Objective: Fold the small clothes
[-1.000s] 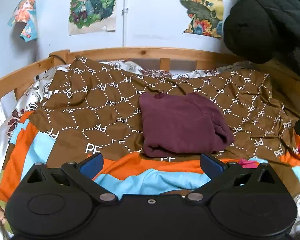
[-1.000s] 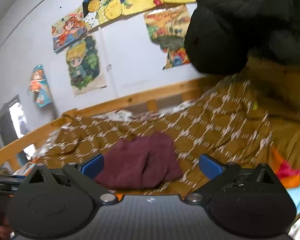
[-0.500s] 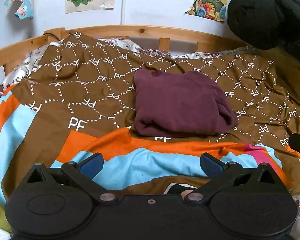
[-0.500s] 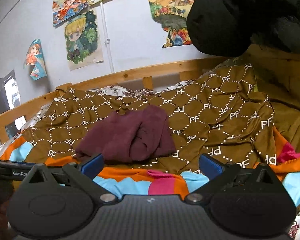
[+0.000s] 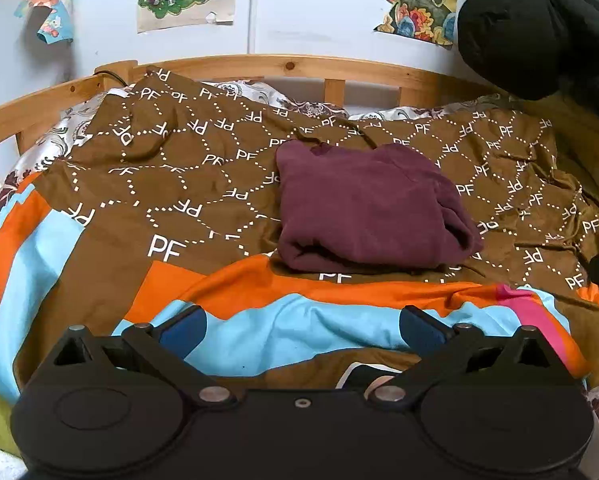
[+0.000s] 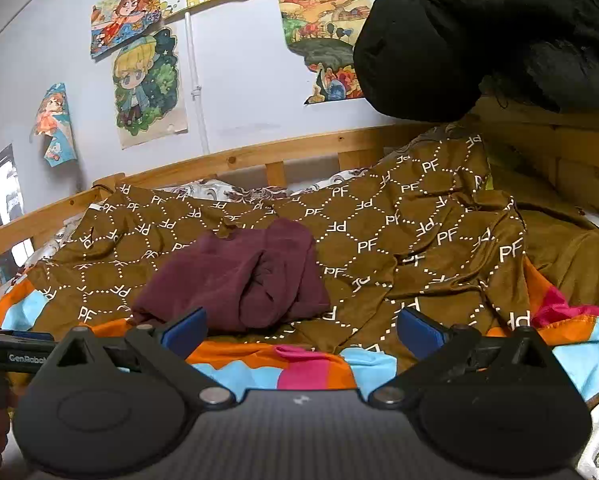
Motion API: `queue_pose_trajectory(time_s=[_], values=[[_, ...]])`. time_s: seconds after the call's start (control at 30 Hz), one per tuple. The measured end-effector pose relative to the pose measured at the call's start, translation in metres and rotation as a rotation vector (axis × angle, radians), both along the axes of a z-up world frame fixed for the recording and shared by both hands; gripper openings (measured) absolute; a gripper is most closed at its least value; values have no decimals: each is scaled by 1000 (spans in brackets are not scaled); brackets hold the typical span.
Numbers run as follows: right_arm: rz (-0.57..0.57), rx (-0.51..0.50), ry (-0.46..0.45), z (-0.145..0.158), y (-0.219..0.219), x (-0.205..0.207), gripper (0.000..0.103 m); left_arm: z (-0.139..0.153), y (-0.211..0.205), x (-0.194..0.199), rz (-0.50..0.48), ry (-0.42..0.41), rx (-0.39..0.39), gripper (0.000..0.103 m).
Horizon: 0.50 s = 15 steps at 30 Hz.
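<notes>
Left gripper (image 5: 302, 326): jaws spread wide, empty, over the bed's near edge.
Right gripper (image 6: 302, 330): likewise spread, empty.
Maroon garment (image 5: 369, 208): folded, mid-bed on the brown blanket (image 5: 171, 184), long axis running left to right, fold edge facing the near edge.
Wooden rail (image 5: 291, 66): far edge.

Even, soft indoor light; both views sharp and well exposed. Strong fisheye bending: wooden bed rail (image 5: 287, 65) bows, corners vignette to black. Black jacket (image 6: 479, 36), upper right, loses detail in shadow. Bright window patch (image 6: 3, 192) far left, right-wrist view.
</notes>
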State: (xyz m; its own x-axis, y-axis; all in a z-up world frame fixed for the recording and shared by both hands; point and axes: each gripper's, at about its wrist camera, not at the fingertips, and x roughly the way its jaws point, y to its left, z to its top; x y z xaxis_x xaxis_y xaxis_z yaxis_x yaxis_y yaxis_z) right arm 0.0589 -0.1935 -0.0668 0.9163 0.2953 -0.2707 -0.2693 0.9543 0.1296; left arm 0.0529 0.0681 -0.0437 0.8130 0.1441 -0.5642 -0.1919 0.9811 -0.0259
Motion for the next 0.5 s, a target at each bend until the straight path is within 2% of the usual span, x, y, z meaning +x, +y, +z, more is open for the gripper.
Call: queue_pose_trajectory(time_s=[0.5], values=[[10,-5,1,0,-1,0,103,0,-1,0,8,0,8,102]])
